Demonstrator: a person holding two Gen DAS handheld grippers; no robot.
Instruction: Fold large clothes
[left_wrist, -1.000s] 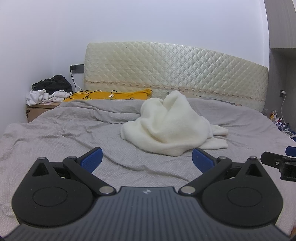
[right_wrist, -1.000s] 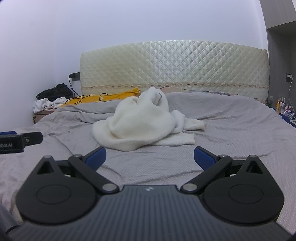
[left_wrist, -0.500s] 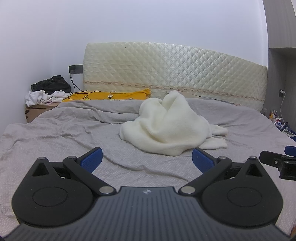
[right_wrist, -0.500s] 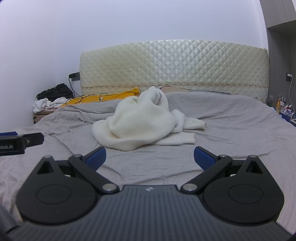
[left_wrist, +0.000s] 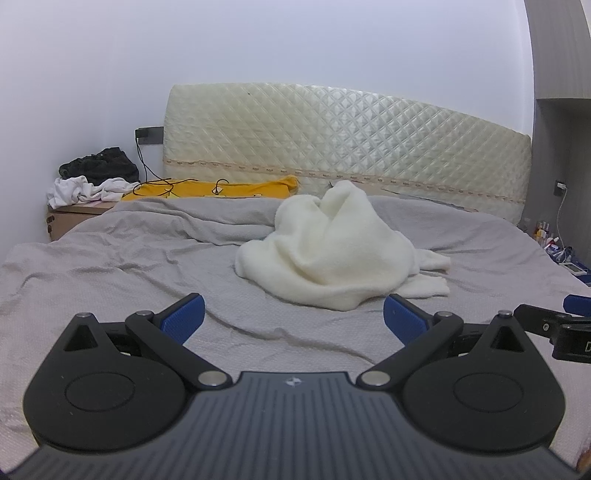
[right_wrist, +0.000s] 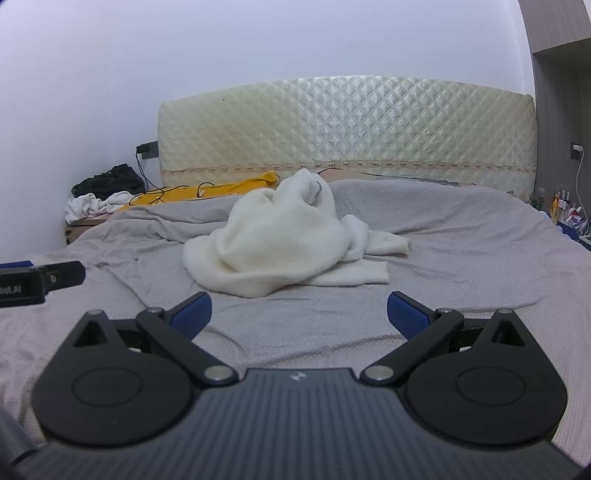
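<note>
Nothing moved: one garment (left_wrist: 332, 251) (crumpled), two claws open.

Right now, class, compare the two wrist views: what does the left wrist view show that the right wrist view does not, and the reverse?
Only the left wrist view shows the right tool from outside, at its right edge, and the open left tool up close.

Only the right wrist view shows the left tool from outside, at its left edge, the open right tool up close, and a thin loop atop the heap.

Both show the crumpled white fleece garment on the grey bedsheet, the quilted headboard, the yellow cloth and the clothes pile.
</note>
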